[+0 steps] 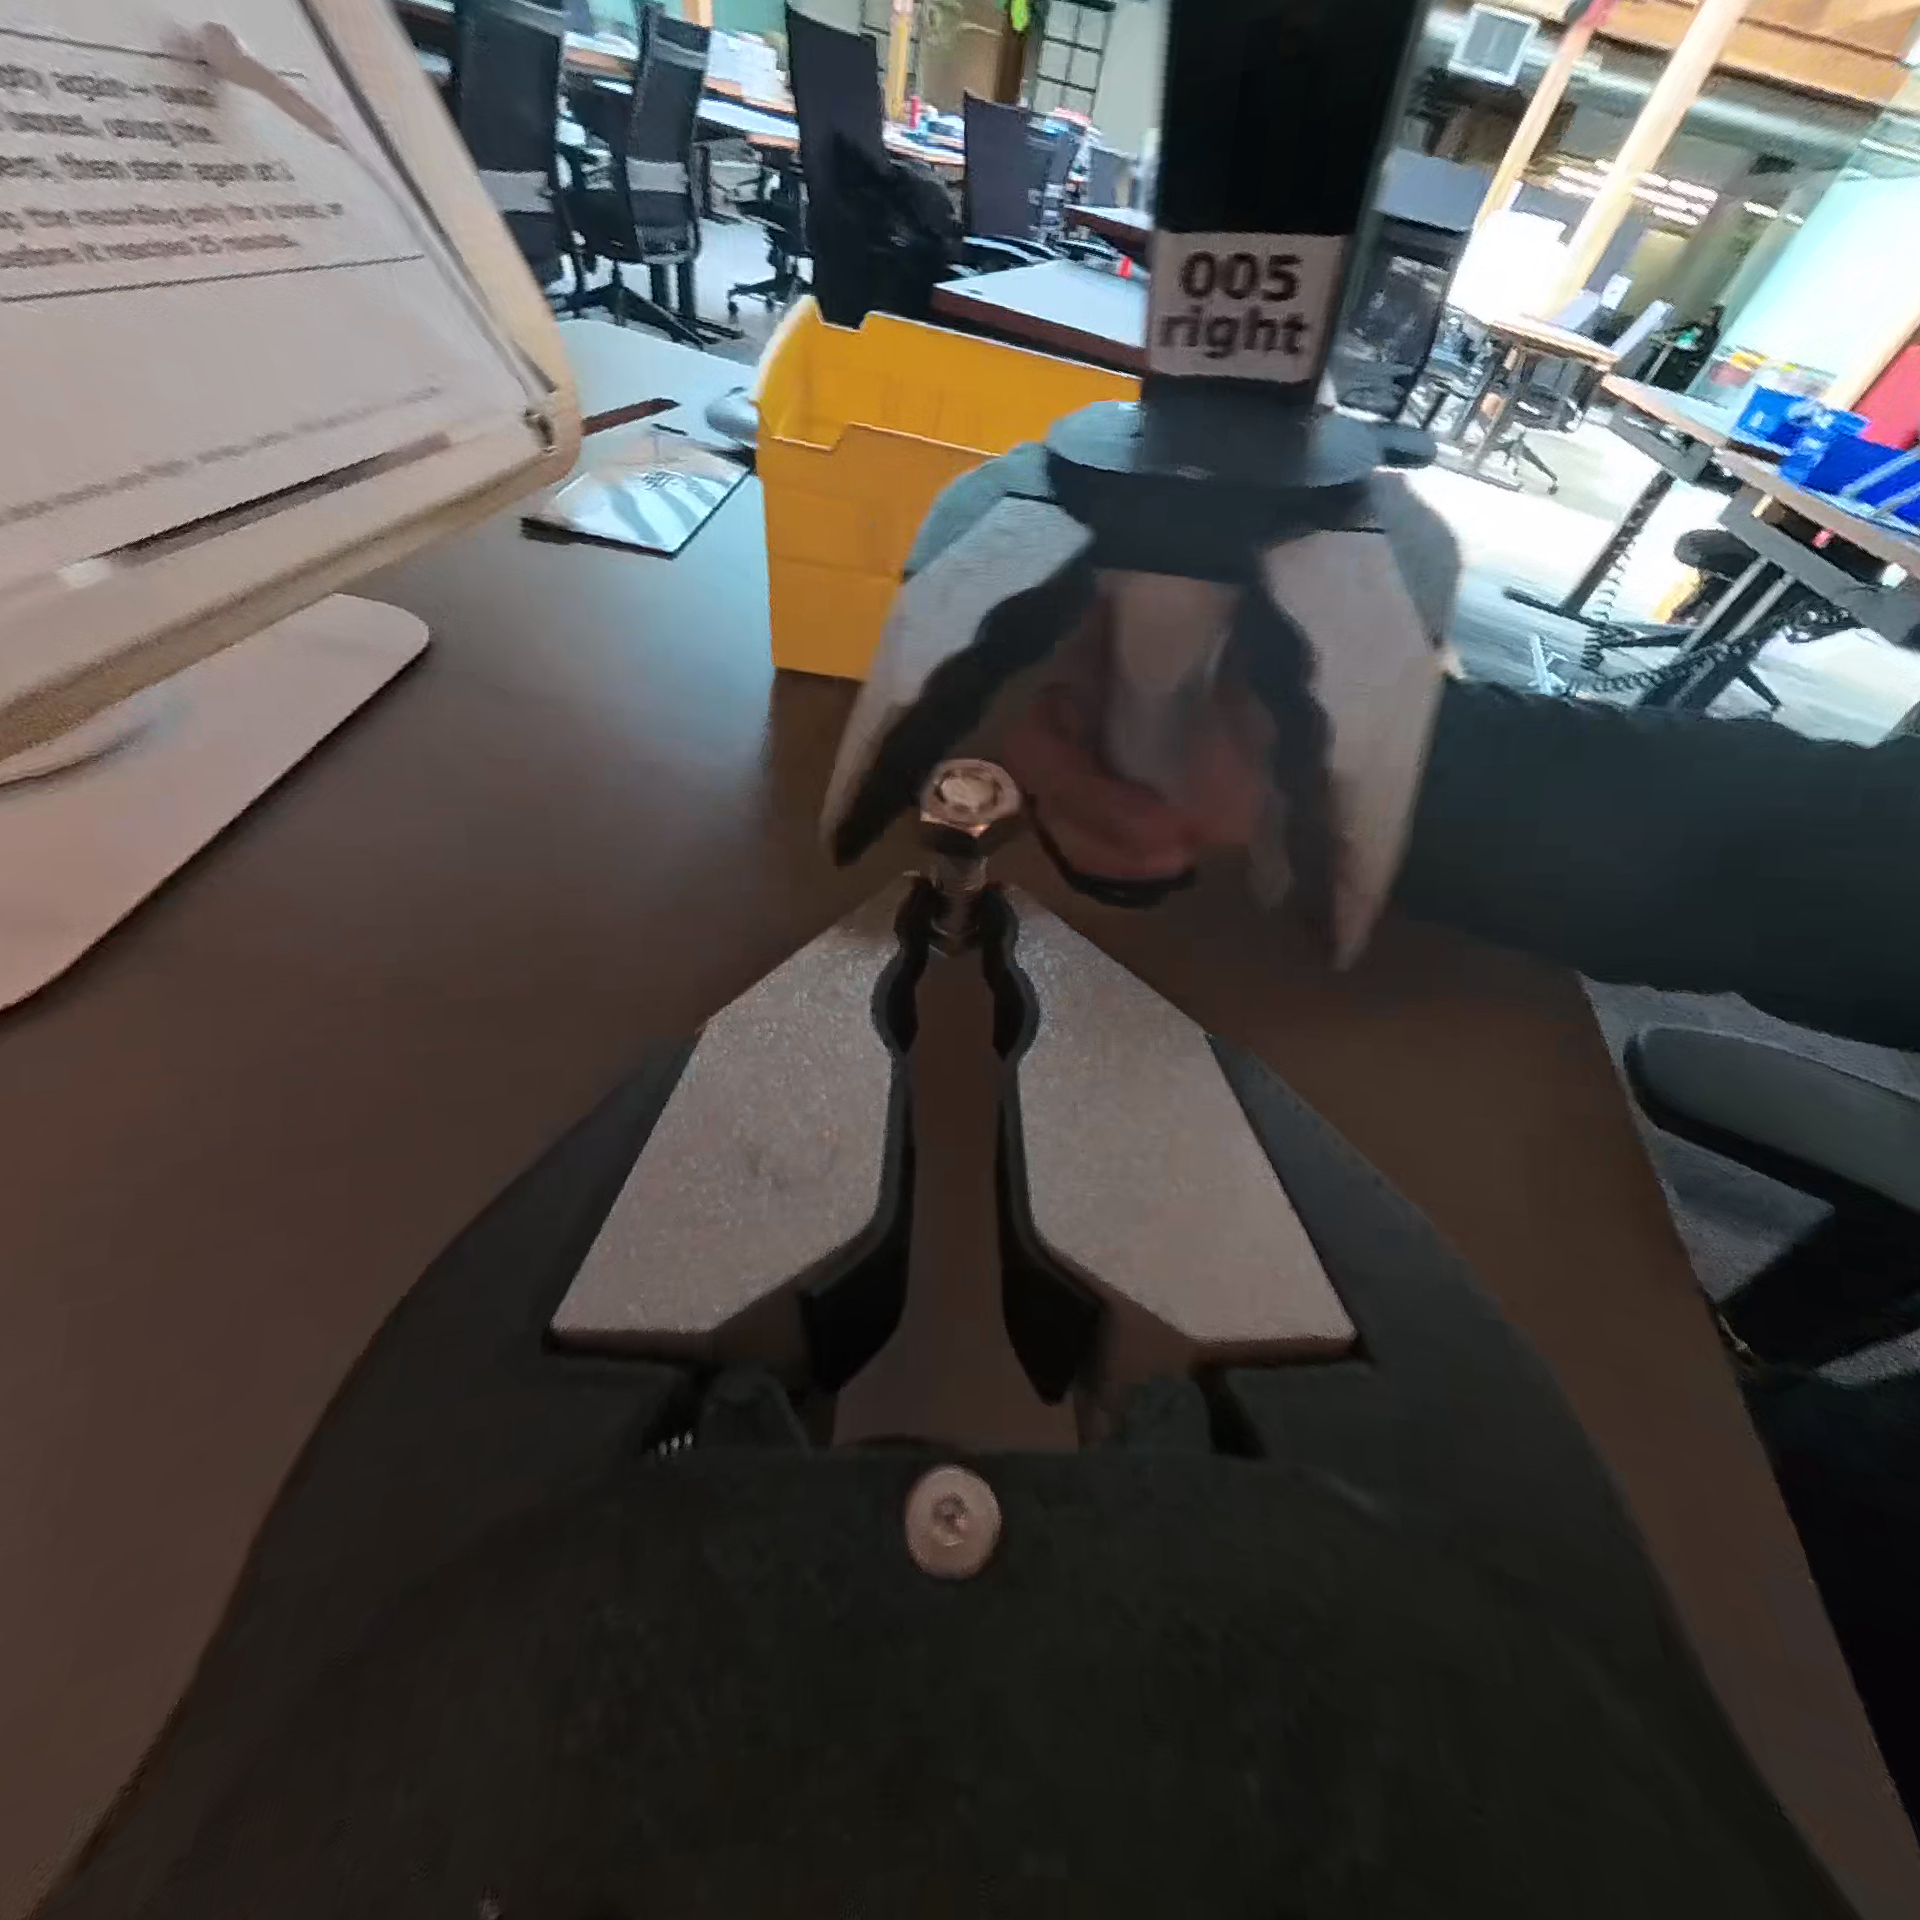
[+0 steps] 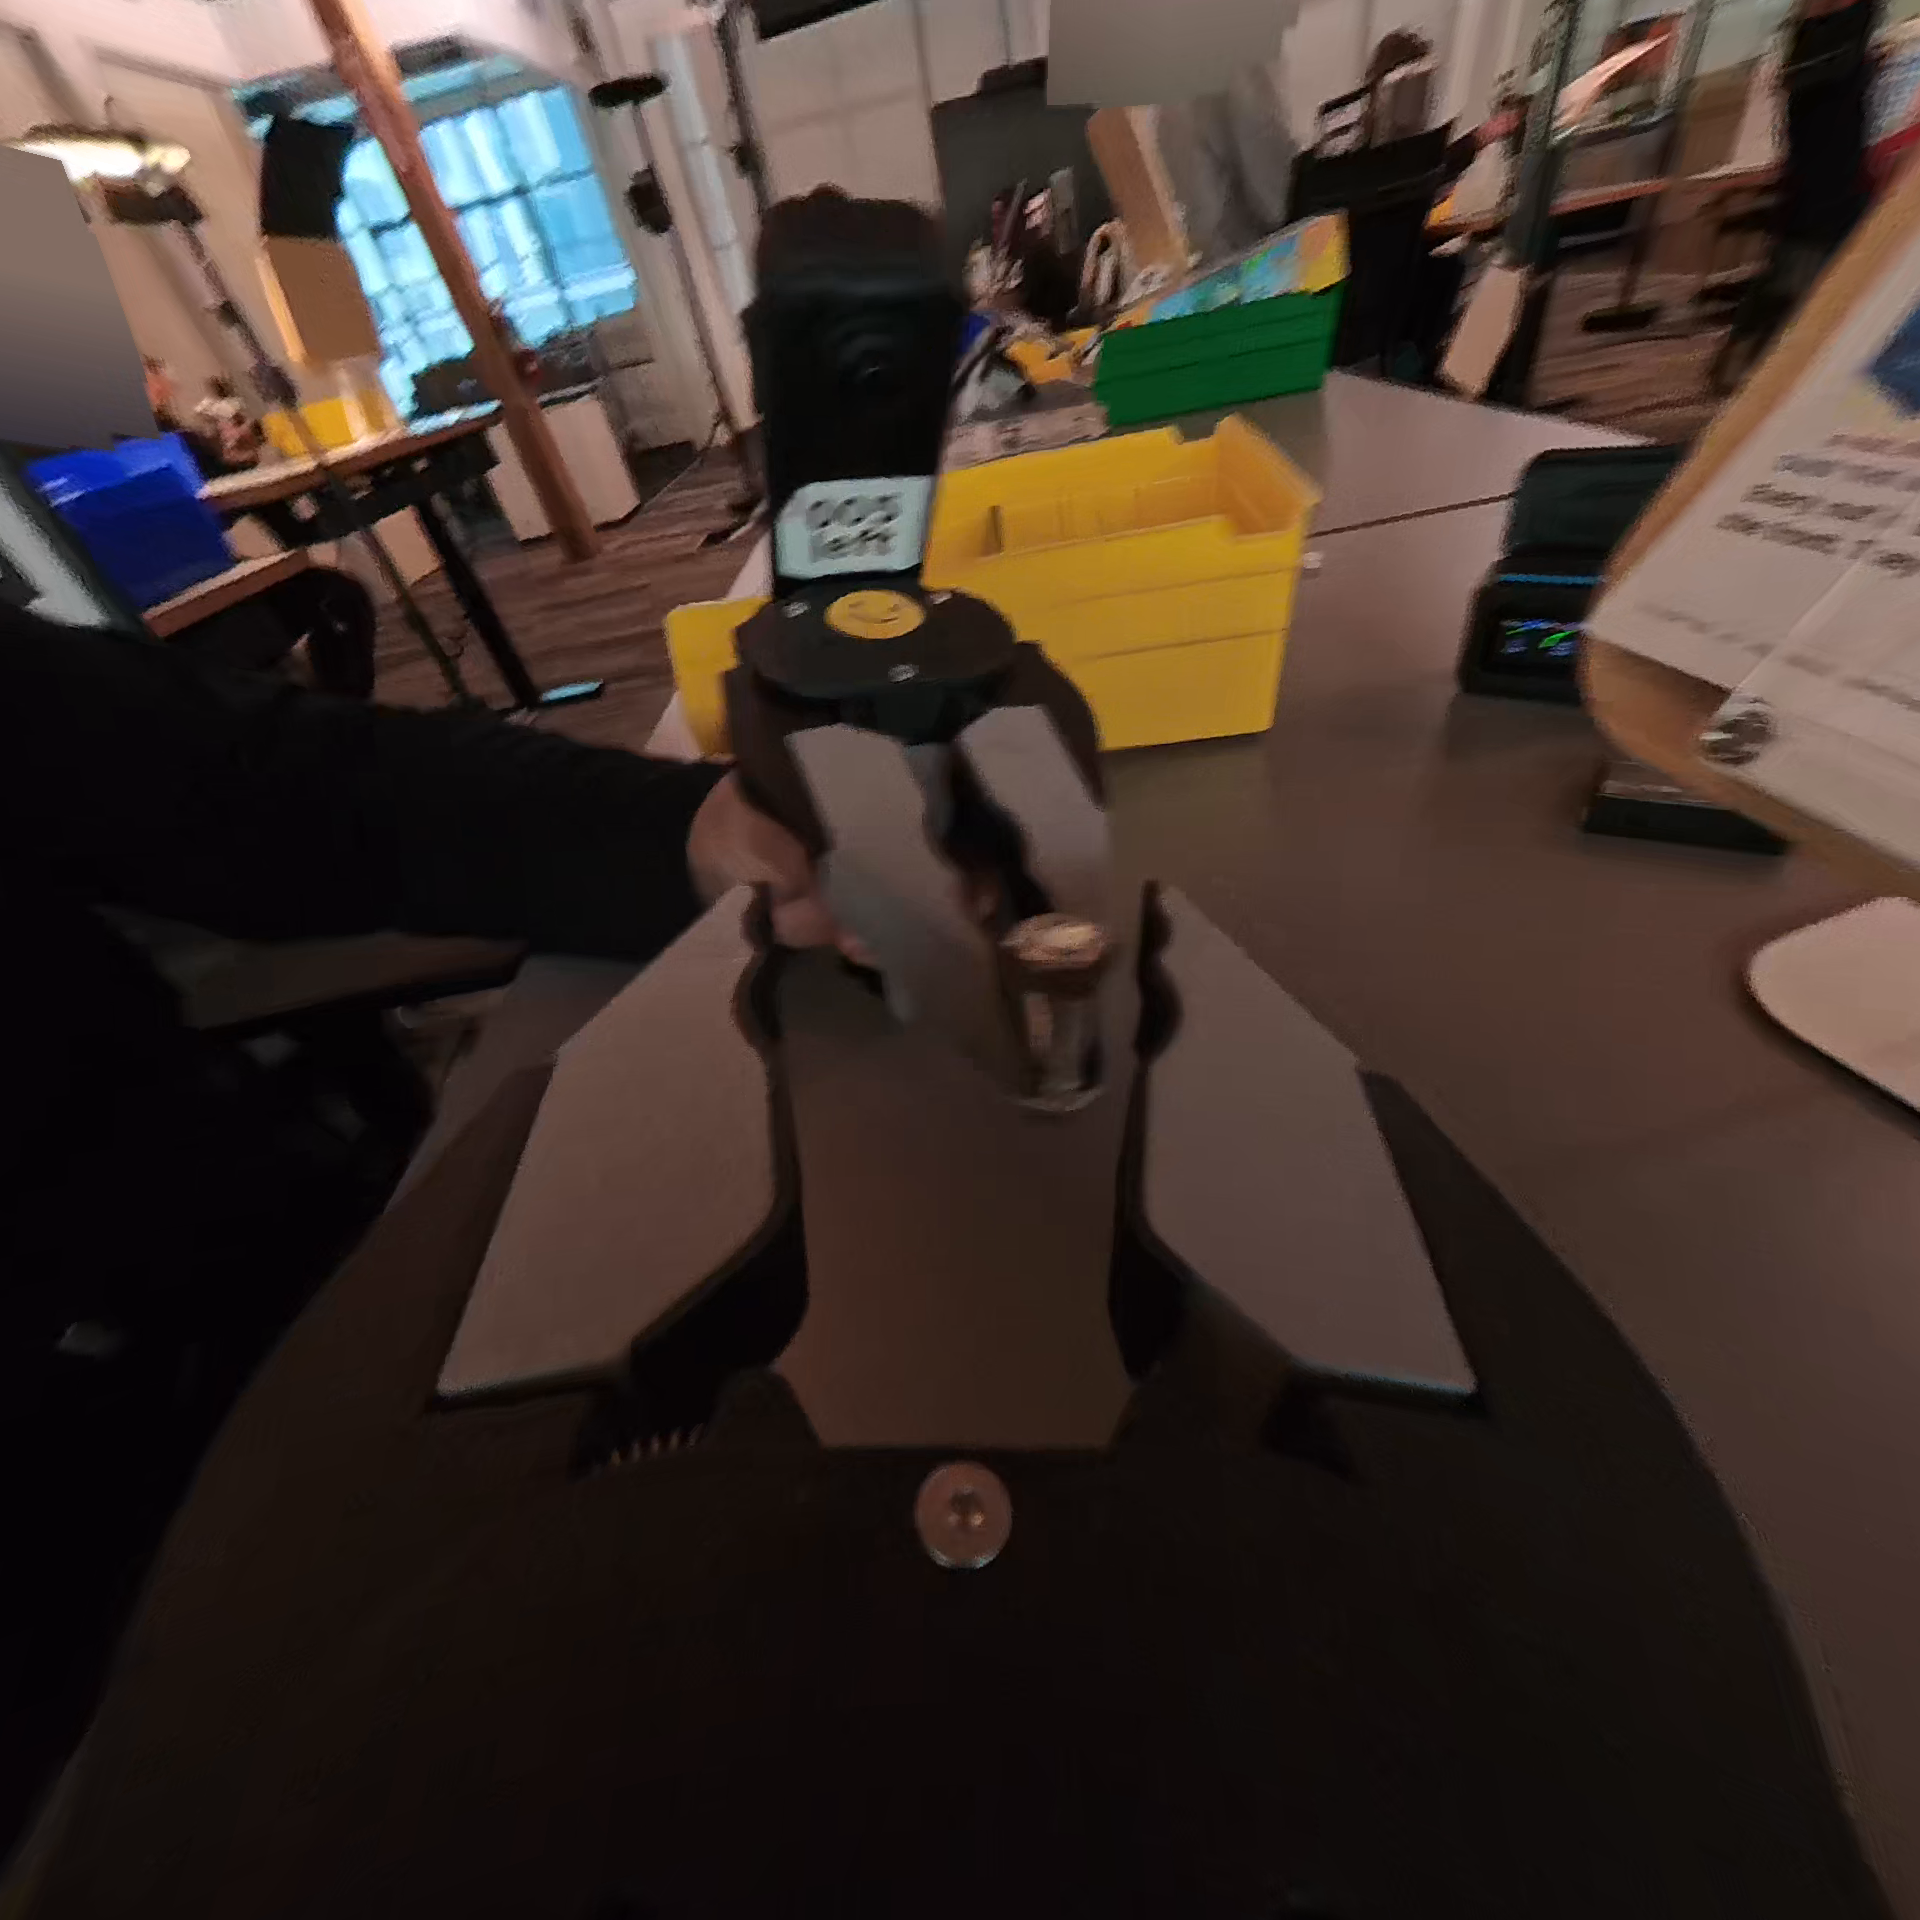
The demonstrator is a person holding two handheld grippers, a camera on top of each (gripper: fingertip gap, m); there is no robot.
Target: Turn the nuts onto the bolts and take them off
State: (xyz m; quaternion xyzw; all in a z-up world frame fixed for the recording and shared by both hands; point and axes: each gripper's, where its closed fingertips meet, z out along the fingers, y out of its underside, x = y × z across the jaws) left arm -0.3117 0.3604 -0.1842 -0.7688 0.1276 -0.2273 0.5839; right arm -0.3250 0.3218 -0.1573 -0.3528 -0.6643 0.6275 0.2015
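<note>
Starting at the left gripper (image 1: 951, 920), I find its jaws clamped on the lower end of an upright bolt (image 1: 949, 883), with the hex nut (image 1: 958, 808) sitting at the bolt's top, above the fingertips. Its wrist view resolves this grip sharply: threaded shank, nut flats and the black wavy pad edges pressed to the metal.

From the right wrist view I see the right gripper (image 2: 951, 961) with its jaws wide apart, gripping nothing. The bolt (image 2: 1055, 1023) stands between its fingertips, nearer the right-hand finger, but this view is blurred and I cannot tell whether the pad touches the nut (image 2: 1055, 940).

Only the left wrist view shows the right gripper (image 1: 1101, 894) from outside: it points downward, one fingertip just beside the nut, with a hand (image 1: 1127, 805) behind it and a dark sleeve running off to the right. Only the right wrist view shows the left gripper (image 2: 997, 997) from outside, its fingers angled down onto the bolt, held by a hand (image 2: 764, 862) in a dark sleeve.

Farther out, both views show the dark table (image 1: 416, 935) and a yellow bin (image 1: 852, 499) behind the work. A stand holding a printed sheet (image 1: 208, 312) sits to one side. The right wrist view alone shows a small black device with a lit screen (image 2: 1538, 613) and a green bin (image 2: 1210, 358) beyond.
</note>
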